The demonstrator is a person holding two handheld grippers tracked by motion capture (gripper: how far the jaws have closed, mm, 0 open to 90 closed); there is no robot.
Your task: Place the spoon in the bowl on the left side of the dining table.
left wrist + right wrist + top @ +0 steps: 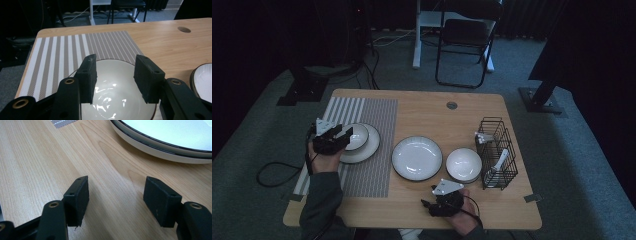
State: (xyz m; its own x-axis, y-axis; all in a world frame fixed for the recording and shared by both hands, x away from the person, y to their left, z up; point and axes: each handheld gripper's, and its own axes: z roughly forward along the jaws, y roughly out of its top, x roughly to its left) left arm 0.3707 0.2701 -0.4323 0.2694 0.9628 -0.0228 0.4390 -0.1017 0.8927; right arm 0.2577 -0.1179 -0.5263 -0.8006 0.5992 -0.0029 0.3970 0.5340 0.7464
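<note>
— Status of the left gripper [343, 133]?

— Jaws stood apart over the bowl [117, 92], gripping nothing. The bowl sat on a plate [371, 145] on the striped mat [374, 115], near the tabletop's left edge.

— Risk?

— Closing off the rim could tip the bowl or drag the plate.

— Surroundings?

— The right gripper [116, 200] rested wide open, empty, near the front edge. A second plate [417, 158], second bowl [464, 165] and wire rack [498, 152] lay rightward, clear of the work.
</note>
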